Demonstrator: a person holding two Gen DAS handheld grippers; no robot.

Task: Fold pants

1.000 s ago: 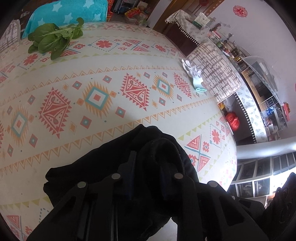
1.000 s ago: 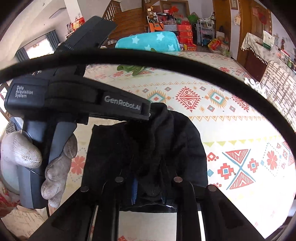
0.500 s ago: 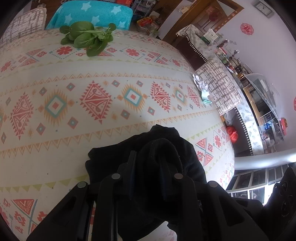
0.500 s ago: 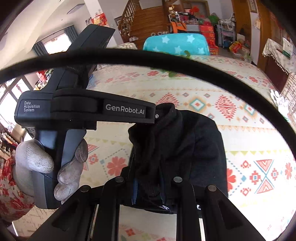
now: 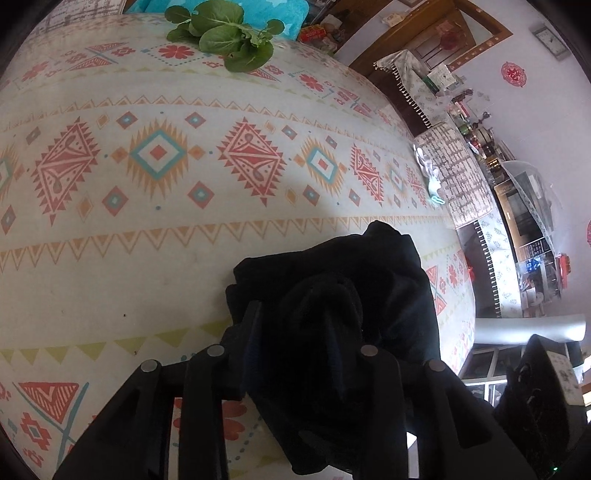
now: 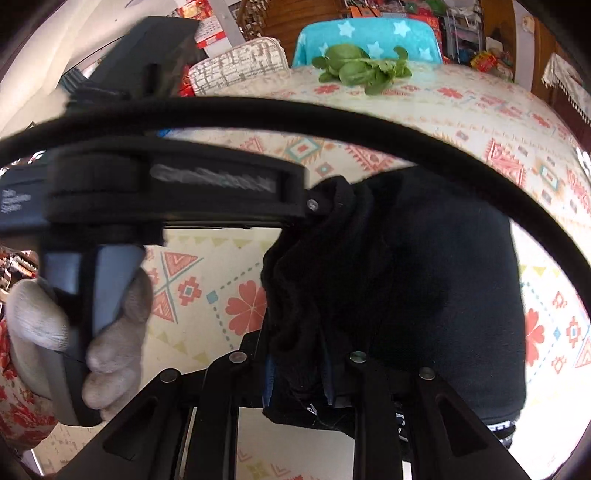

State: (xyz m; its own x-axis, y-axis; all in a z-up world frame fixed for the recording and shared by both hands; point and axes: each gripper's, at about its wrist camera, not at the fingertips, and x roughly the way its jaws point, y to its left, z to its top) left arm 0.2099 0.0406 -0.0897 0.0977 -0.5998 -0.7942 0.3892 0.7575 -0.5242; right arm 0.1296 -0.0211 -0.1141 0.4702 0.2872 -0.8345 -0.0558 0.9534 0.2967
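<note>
The black pants [image 5: 373, 280] lie bunched on the patterned tablecloth [image 5: 155, 236]. My left gripper [image 5: 295, 332] is shut on a fold of the pants, the cloth pinched between its black fingers. My right gripper [image 6: 295, 350] is shut on another edge of the same pants [image 6: 424, 277], which drape forward from it. In the right wrist view the left gripper's body [image 6: 155, 192] and its gloved hand [image 6: 74, 325] show at the left, its tip touching the pants. A black cable [image 6: 332, 114] arcs across that view.
Green leafy vegetables [image 5: 225, 29] lie at the table's far edge, before a teal star-patterned chair [image 6: 369, 37]. White gloves [image 5: 430, 173] lie near the right table edge beside a grey patterned chair [image 5: 458, 177]. Cluttered shelves stand beyond at the right.
Both grippers have moved along the table while holding the pants. The vegetables and far edge have shifted right in the left view. The pants look more bunched up.
</note>
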